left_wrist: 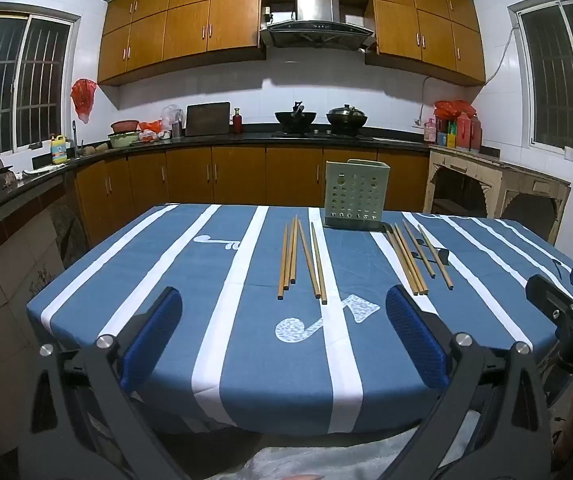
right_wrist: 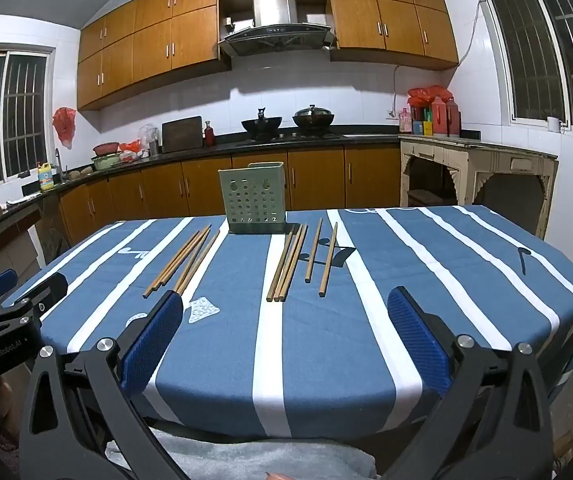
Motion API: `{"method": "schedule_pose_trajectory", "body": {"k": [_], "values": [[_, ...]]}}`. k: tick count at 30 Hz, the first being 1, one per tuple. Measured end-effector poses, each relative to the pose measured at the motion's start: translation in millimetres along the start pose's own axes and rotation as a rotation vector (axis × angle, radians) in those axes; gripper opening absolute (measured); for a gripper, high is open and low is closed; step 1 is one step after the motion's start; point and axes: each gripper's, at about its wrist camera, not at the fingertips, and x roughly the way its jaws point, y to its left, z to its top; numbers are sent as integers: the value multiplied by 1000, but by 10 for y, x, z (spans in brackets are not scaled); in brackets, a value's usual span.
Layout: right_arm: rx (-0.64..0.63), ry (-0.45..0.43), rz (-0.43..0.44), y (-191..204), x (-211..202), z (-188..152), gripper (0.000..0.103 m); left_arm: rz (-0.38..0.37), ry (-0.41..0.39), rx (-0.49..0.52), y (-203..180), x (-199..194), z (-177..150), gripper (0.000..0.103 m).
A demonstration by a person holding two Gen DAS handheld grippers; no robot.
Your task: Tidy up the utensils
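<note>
A: Why are the left gripper (left_wrist: 284, 332) and right gripper (right_wrist: 285, 330) both spread wide, holding nothing?

B: Probably readying a pick. Chopsticks (left_wrist: 302, 258) lie flat either side just before the green holder (left_wrist: 356, 194), likely their destination.

A perforated holder (left_wrist: 355, 194) stood upright at the far middle of the surface (left_wrist: 190, 280). Before it and to its left lay one group of chopsticks (left_wrist: 301, 259), lengthwise toward the near edge; before it and to its right lay a second group (left_wrist: 416, 256), well apart from the first. Behind the surface ran a kitchen counter (left_wrist: 246, 138) carrying two woks (left_wrist: 295, 118).
</note>
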Motion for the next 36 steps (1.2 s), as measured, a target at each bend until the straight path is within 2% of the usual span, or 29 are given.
{"method": "schedule_pose_trajectory", "body": {"k": [36], "values": [[5, 5, 0, -13, 23, -29, 101, -2, 13, -3, 1, 4, 0, 99]]}}
